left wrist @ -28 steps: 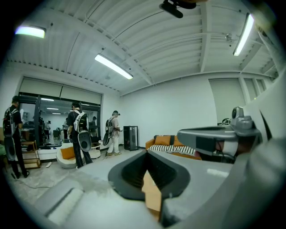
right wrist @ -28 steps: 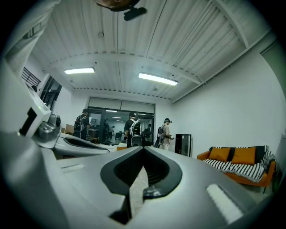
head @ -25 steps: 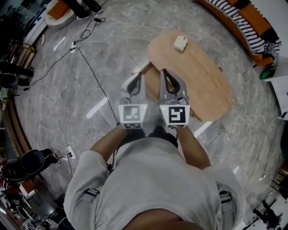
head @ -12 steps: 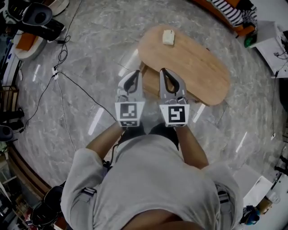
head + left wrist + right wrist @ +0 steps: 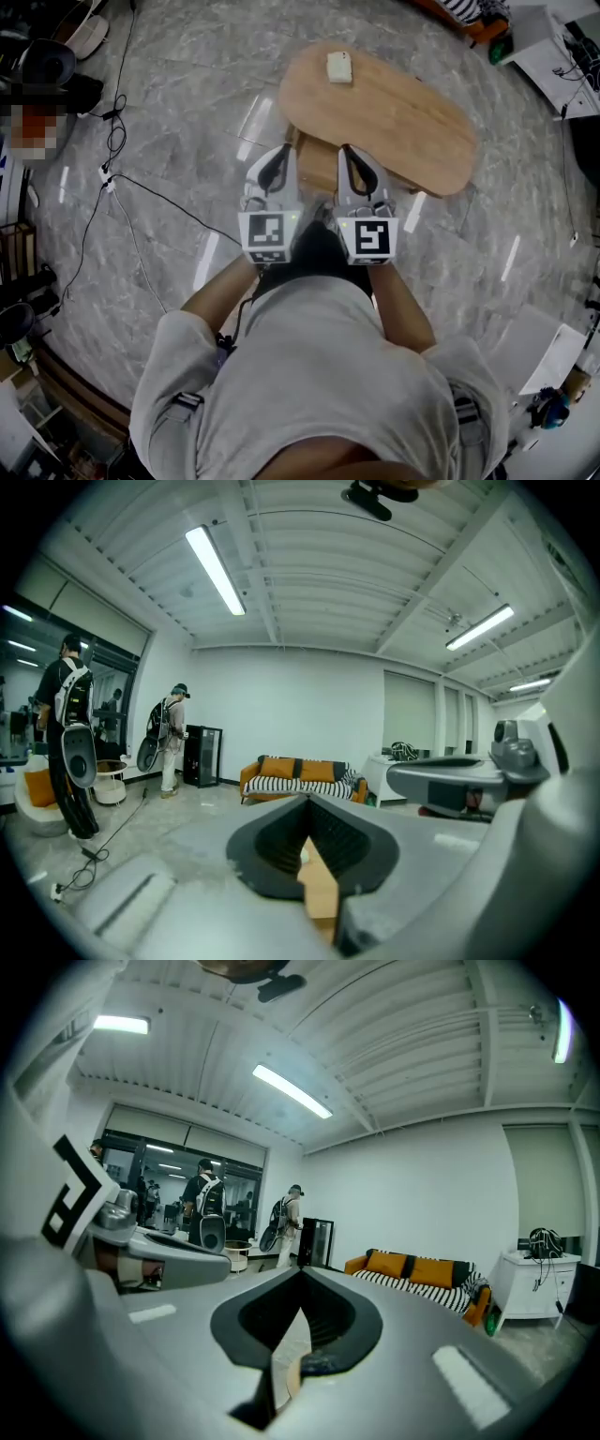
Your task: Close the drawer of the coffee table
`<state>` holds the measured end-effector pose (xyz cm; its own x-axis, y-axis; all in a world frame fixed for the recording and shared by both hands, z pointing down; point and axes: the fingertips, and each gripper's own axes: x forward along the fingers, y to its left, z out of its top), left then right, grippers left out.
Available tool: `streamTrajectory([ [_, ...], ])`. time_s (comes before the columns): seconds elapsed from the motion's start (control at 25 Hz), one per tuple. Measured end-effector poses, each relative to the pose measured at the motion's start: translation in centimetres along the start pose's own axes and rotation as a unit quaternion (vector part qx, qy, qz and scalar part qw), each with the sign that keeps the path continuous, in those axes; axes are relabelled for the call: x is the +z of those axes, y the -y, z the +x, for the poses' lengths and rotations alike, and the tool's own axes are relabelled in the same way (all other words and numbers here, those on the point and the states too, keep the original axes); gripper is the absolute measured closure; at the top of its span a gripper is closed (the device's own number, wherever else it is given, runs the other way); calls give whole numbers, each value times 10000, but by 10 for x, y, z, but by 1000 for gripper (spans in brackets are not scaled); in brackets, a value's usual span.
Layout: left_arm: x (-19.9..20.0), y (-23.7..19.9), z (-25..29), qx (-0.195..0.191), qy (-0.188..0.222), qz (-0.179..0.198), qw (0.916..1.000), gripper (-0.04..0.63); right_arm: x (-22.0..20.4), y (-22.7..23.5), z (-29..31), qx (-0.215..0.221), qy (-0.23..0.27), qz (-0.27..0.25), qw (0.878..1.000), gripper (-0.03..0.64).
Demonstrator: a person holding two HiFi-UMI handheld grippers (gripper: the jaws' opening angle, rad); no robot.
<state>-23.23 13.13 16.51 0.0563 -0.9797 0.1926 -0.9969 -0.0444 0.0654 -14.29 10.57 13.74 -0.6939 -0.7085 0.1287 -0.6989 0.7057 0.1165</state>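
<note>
An oval wooden coffee table (image 5: 403,122) stands on the marble floor, with a small white object (image 5: 338,67) on its far end. Its wooden drawer (image 5: 317,171) sticks out from under the near edge, toward me. My left gripper (image 5: 280,153) and right gripper (image 5: 350,152) are held side by side, level, both shut and empty. Their tips hang over the drawer's two sides; contact cannot be told. In the left gripper view the shut jaws (image 5: 307,804) show a strip of the wood (image 5: 321,892) below them. The right gripper view shows shut jaws (image 5: 301,1275) too.
Black cables (image 5: 141,187) trail over the floor at the left. An orange and striped sofa (image 5: 300,772) stands by the far wall. People with backpacks (image 5: 67,733) stand at the left. A white desk (image 5: 553,52) is at the upper right.
Both grippers have moved forward and a little down toward the table, which now sits higher and further left in the head view. Both stay shut.
</note>
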Motion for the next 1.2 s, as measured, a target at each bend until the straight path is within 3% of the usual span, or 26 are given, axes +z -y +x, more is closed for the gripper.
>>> streamTrajectory([
  [0.24, -4, -12, 11, -45, -142, 225, 9996, 575, -5, -4, 23, 16, 62, 246, 9997, 611],
  [0.48, -8, -17, 52, -172, -357, 477, 9981, 575, -15, 36, 56, -191, 40, 413, 9990, 611],
  [0.76, -48, 6, 115, -597, -925, 556, 9924, 575, -65, 78, 84, -331, -230, 801, 9960, 611],
  [1.04, -73, -3, 147, -540, -1250, 716, 9881, 575, -116, 117, 79, -358, -576, 768, 9947, 611],
  [1.2, -101, 2, 163, -801, -1490, 780, 9825, 575, -155, 134, 82, -376, -874, 648, 9934, 611],
])
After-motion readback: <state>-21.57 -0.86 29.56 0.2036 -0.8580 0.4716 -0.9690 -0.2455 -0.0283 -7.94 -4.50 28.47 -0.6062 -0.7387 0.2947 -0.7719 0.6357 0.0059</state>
